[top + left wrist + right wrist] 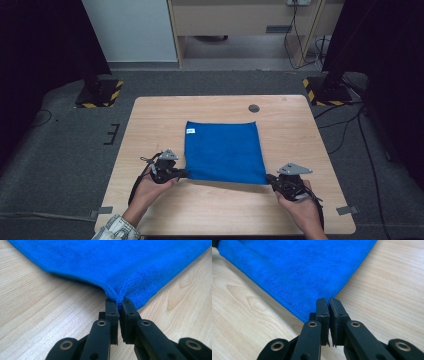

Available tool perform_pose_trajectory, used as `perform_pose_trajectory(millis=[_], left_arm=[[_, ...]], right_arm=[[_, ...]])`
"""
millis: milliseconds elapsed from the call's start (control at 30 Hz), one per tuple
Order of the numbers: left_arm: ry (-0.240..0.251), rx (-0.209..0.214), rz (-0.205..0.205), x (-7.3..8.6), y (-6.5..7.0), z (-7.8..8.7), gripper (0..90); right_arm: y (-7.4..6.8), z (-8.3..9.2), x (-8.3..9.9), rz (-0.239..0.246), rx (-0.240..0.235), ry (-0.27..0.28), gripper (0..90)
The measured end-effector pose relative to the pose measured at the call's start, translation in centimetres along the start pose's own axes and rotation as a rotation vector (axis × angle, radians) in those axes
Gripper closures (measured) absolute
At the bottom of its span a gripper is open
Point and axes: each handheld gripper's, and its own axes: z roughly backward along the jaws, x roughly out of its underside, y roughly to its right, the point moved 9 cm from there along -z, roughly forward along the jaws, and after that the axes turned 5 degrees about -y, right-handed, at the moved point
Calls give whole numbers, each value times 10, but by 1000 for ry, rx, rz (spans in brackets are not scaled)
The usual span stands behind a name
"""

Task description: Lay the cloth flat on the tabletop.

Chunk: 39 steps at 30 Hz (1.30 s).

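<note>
At the near edge of the wooden counter (150, 120), the left gripper (184, 173) has its fingers (111, 310) clamped on the near-left corner of the blue microfiber cloth (223, 150). The right gripper (270, 177) has its fingers (322, 308) clamped on the near-right corner. The cloth lies spread flat mid-counter, a white tag (190, 131) at its far-left corner. Beyond it, a round grommet (254, 108) sits in the counter.

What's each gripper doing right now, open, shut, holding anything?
Left gripper: shut on the near left corner of the blue square microfibre cloth.
Right gripper: shut on the cloth's near right corner.
</note>
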Motion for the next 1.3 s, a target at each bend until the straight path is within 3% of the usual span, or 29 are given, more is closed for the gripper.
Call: perform_pose_trajectory(millis=[433, 533, 633, 700, 833, 967, 1100, 1300], left_arm=[[-59, 46, 13, 18, 11, 7, 833], [-32, 5, 11, 18, 9, 12, 670], [17, -54, 7, 15, 4, 20, 424], [47, -61, 4, 12, 4, 26, 342], [80, -83, -36, 5, 2, 30, 260], [101, -83, -50, -6, -1, 25, 196], [126, -80, -47, -18, -5, 21, 157], [127, -88, -46, -28, -13, 13, 94]], right_arm=[[-14, 3, 14, -3, -17, -55, 832], [-13, 3, 13, -10, -13, -41, 671], [-10, 6, 6, -12, 7, 4, 496], [-9, 3, 2, 4, 25, 23, 407], [-9, -1, -3, 7, 29, 40, 317], [-8, -4, -8, 11, 35, 53, 236], [-4, -11, -15, 2, 28, 59, 195], [5, -23, -25, 6, 31, 56, 159]])
